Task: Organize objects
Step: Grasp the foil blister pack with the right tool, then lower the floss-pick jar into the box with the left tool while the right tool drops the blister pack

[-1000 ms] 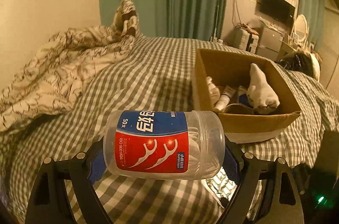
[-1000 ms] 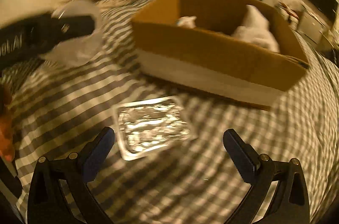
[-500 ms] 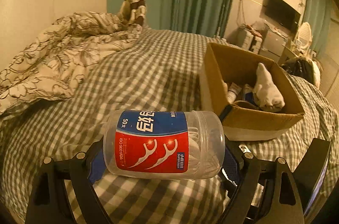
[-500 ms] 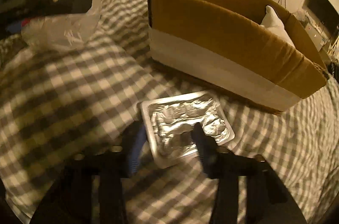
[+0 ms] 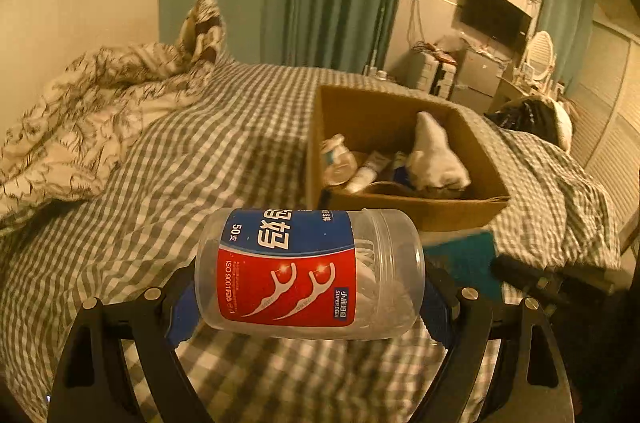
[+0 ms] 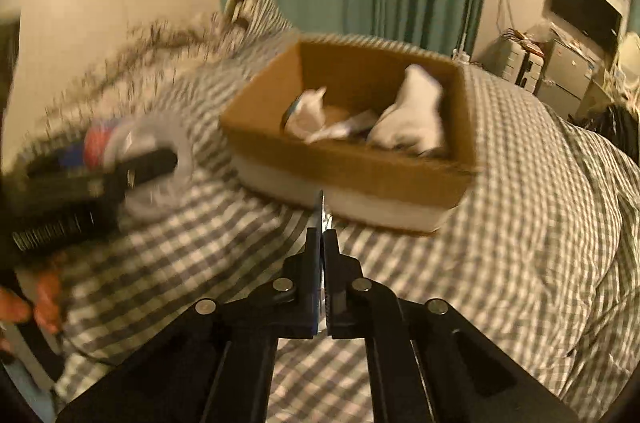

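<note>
A: How much room is there on the bed [image 5: 168, 159]?

B: Open checked sheet lies left of the cardboard box [image 5: 404, 211], which sits toward the far right part; a rumpled duvet [image 5: 80, 127] fills the left edge.

A: And the claws?

B: The left claw [image 5: 308, 297] clamps a dental floss pick jar [image 5: 308, 273] sideways, above the sheet and near the box's front wall. The right claw [image 6: 322, 235] is pinched narrow on a thin foil blister pack [image 6: 321, 207], seen edge-on, just before the box [image 6: 348, 159].

A: What's inside?

B: The left view shows a white sock [image 5: 436, 159], a tube [image 5: 366, 173] and a small bottle [image 5: 336, 159]; the right view blurs them, but shows the left claw [image 6: 120, 179] with its jar [image 6: 132, 151].
</note>
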The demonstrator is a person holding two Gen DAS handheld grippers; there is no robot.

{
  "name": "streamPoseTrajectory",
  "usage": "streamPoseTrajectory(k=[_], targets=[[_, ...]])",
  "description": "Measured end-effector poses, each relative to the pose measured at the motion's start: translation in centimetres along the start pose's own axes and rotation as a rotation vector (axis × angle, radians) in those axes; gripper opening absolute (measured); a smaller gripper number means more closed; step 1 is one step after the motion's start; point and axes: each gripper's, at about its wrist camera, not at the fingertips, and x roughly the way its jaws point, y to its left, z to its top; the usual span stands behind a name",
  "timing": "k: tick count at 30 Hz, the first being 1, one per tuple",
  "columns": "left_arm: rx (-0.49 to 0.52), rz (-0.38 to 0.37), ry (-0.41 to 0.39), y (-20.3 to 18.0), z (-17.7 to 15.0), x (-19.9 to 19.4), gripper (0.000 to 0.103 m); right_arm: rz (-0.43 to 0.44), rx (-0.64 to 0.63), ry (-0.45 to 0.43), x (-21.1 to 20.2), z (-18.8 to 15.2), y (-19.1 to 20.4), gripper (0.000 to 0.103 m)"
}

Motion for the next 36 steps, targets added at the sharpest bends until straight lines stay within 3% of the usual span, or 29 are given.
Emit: streamPoseTrajectory(k=[8,14,22,28,36], targets=[[0.042,-0.053,-0.096,-3.2,4.7,-3.5,0.09,0.06,0.026,-0.185,-8.0,5.1,-4.1,0.001],[0.069,-0.066,-0.132,-4.9,9.5,-1.9,0.09,0.117,0.01,-0.274,-10.0,11.0,-5.7,0.001],[0.107,-0.034,-0.093,-5.2,13.3,6.0,0.09,0.157,0.029,-0.214,-2.9,15.2,-7.2,0.001],[0.123,-0.081,0.035,-4.9,12.1,13.2,0.09,0.262,0.122,-0.066,6.2,14.8,-9.6,0.001],[0.157,-0.068,0.093,-5.5,11.1,16.5,0.092,0.245,0.205,-0.055,10.7,14.7,-12.1,0.002]])
